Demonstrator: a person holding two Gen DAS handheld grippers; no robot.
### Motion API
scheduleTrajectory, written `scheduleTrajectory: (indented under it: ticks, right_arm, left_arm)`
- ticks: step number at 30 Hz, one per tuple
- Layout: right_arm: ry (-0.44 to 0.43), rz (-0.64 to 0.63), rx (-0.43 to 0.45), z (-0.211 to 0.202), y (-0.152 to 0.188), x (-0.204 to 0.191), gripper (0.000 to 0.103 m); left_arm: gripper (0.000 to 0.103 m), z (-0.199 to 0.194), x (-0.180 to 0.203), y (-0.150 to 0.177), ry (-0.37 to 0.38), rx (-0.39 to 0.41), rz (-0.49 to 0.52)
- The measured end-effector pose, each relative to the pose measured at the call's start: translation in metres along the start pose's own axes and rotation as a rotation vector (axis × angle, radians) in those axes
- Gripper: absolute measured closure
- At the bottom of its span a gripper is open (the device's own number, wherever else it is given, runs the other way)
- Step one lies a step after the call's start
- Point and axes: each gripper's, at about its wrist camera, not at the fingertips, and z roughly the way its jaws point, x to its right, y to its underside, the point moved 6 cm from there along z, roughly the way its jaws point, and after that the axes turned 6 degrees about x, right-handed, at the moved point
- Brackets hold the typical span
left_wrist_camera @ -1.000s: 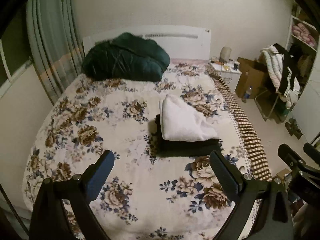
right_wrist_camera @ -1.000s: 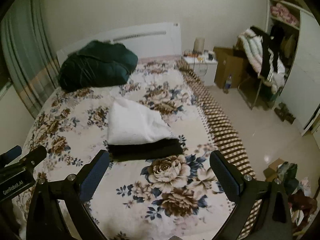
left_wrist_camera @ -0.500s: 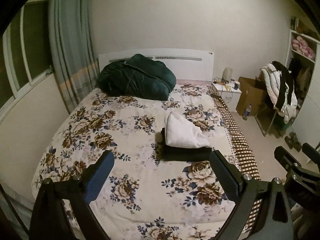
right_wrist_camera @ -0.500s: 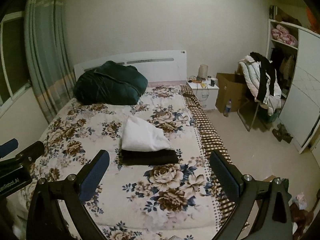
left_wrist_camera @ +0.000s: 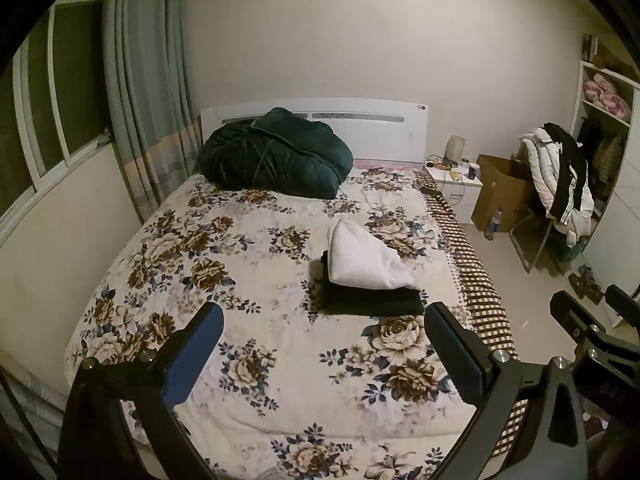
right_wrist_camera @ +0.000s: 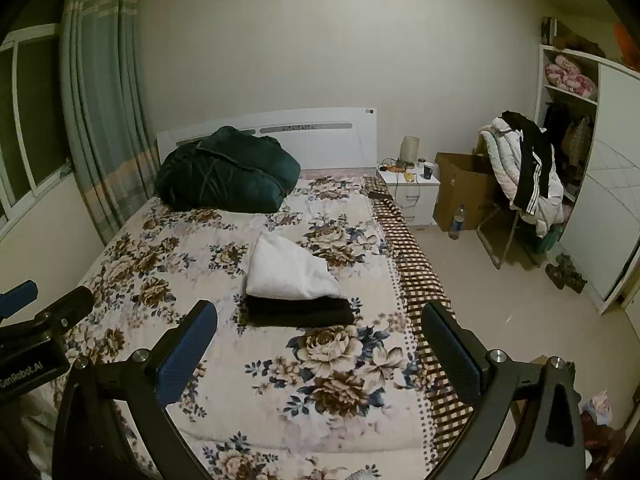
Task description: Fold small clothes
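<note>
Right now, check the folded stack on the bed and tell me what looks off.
The white garment is skewed on the folded black garment beneath it: its edges run diagonally, tapering to a point toward the headboard instead of matching the black rectangle. The black piece lies flat and square on the floral bedspread. Nothing looks spilled or damaged. Both grippers are open and empty.

Black folded garment (left_wrist_camera: 372,302): top mostly hidden under white folded garment (left_wrist_camera: 366,258); layer count unreadable. Left gripper (left_wrist_camera: 323,354): handle cut off by bottom edge. Right gripper (right_wrist_camera: 320,350): same. Nightstand (right_wrist_camera: 412,190) items too small to identify. Wardrobe (right_wrist_camera: 616,184) cut by right edge. Bed (left_wrist_camera: 160,240) foot out of frame.
</note>
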Motion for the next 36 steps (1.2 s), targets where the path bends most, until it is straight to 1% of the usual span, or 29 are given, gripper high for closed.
scheduleTrajectory:
  ticks: [8, 23, 36]
  right_arm:
    - [-0.007, -0.001, -0.008, 0.008, -0.001, 0.004, 0.0]
    - [-0.011, 0.003, -0.009, 0.004, 0.004, 0.006, 0.0]
    - [-0.02, -0.008, -0.007, 0.005, -0.003, 0.008, 0.0]
  left_arm:
    - [0.0, -0.004, 0.006, 0.003, -0.008, 0.004, 0.0]
    - [0.0, -0.011, 0.012, 0.004, -0.015, 0.011, 0.012]
    - [0.0, -0.018, 0.01, 0.004, -0.022, 0.009, 0.008]
